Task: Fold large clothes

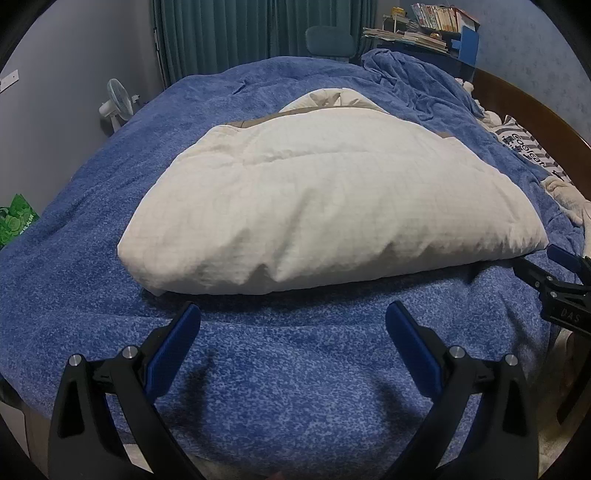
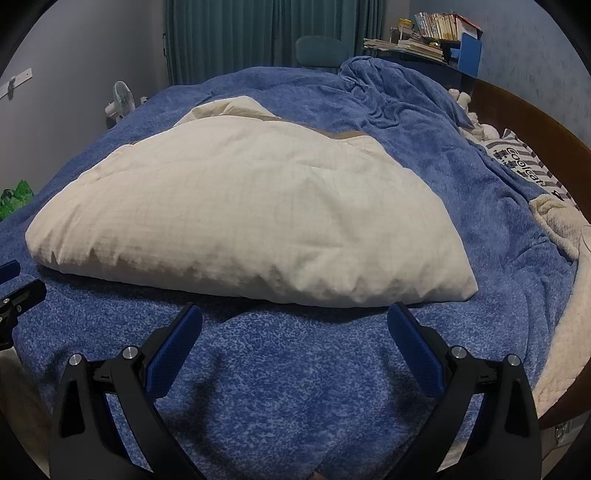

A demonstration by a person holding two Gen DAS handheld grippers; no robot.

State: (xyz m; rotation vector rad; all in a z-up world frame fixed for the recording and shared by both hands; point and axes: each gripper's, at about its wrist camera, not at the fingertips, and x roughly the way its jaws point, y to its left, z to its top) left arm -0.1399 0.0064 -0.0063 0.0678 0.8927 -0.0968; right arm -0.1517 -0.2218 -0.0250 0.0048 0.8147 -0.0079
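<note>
A cream padded garment [image 1: 325,206] with a faint grid pattern lies folded in a thick bundle on the blue bed cover [image 1: 258,369]; a tan band runs along its far edge. In the right wrist view the same garment [image 2: 243,221] sits left of centre. My left gripper [image 1: 293,314] stands open just short of the bundle's near edge, nothing between its blue pads. My right gripper [image 2: 295,314] is open too, close to the near edge and holding nothing. The right gripper [image 1: 565,273] also shows at the right rim of the left wrist view, by the bundle's right corner.
A crumpled blue blanket [image 1: 424,85] lies at the far right of the bed, with a striped pillow [image 1: 524,147] and a white fleece [image 2: 554,221] by the wooden headboard [image 1: 535,110]. A fan [image 1: 118,103], green bag [image 1: 16,218], chair [image 1: 328,40] and book-laden desk [image 1: 436,26] surround the bed.
</note>
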